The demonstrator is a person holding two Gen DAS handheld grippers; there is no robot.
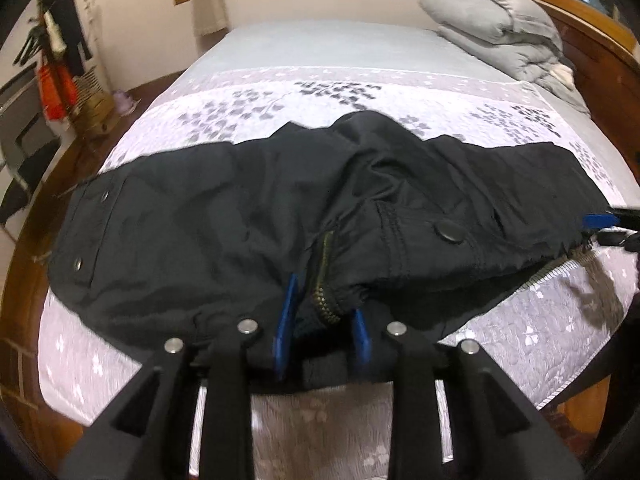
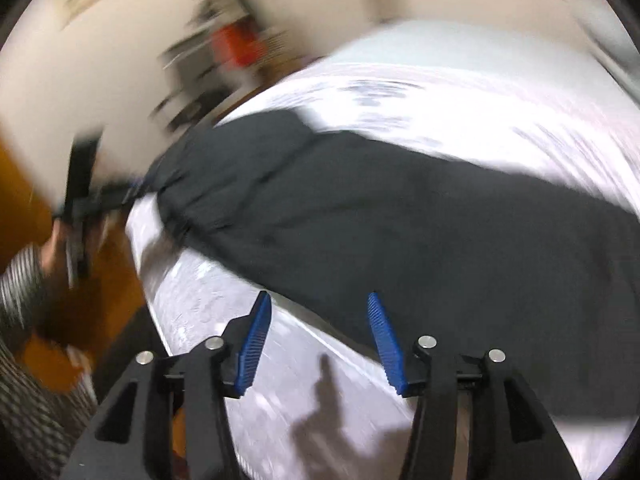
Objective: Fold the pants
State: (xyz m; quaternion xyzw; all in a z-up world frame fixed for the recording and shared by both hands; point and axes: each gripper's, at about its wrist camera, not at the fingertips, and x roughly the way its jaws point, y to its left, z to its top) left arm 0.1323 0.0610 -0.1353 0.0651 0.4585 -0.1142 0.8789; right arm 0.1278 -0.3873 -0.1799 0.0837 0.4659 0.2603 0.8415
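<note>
Bedspread [image 1: 280,92], pale with a grey leaf print, carries the black pants [image 1: 224,216] spread crosswise, long axis running left to right across both views. Nearest to the cloth is the left gripper [image 1: 320,320], its blue fingers closed on the waistband at the zipper [image 1: 326,276]. Just short of the near hem, the right gripper [image 2: 320,336] hangs with fingers wide apart and empty, so the fabric lies straight ahead of it.

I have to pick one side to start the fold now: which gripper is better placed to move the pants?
Left. The left gripper already pinches the black pants at the zipper, while the right gripper is open over the bedspread, holding nothing.
</note>
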